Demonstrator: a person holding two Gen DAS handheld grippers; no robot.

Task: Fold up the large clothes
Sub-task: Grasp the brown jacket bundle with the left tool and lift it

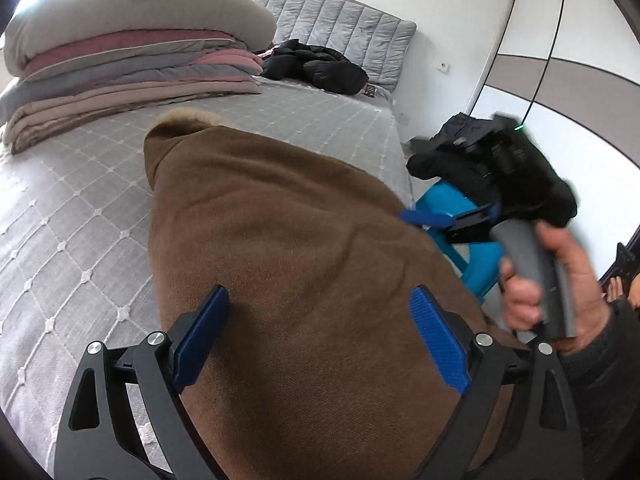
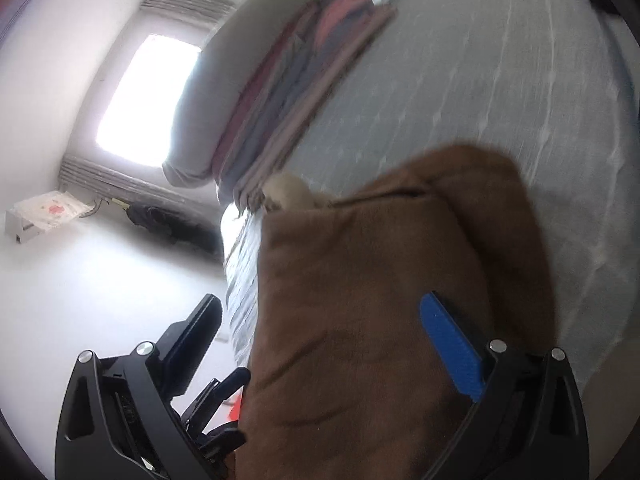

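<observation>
A brown coat (image 1: 288, 248) lies folded into a long bundle on the grey quilted bed (image 1: 72, 208), its pale fur trim (image 1: 188, 118) at the far end. My left gripper (image 1: 320, 336) hovers open over the coat's near end, its blue fingers (image 1: 440, 340) wide apart. A hand (image 1: 560, 280) holds my right gripper (image 1: 452, 216) at the coat's right edge. The right wrist view is tilted and blurred: the same coat (image 2: 380, 300) fills the space between the wide-apart fingers of the open right gripper (image 2: 324, 344), and the fur trim (image 2: 292, 194) shows beyond.
A stack of folded quilts (image 1: 120, 72) sits at the bed's back left. A black jacket (image 1: 316, 66) lies by the headboard (image 1: 340, 20). Right of the bed, a blue stool (image 1: 480, 264) carries black clothing (image 1: 492, 160) before a wardrobe (image 1: 560, 80). A bright window (image 2: 148, 96) is visible.
</observation>
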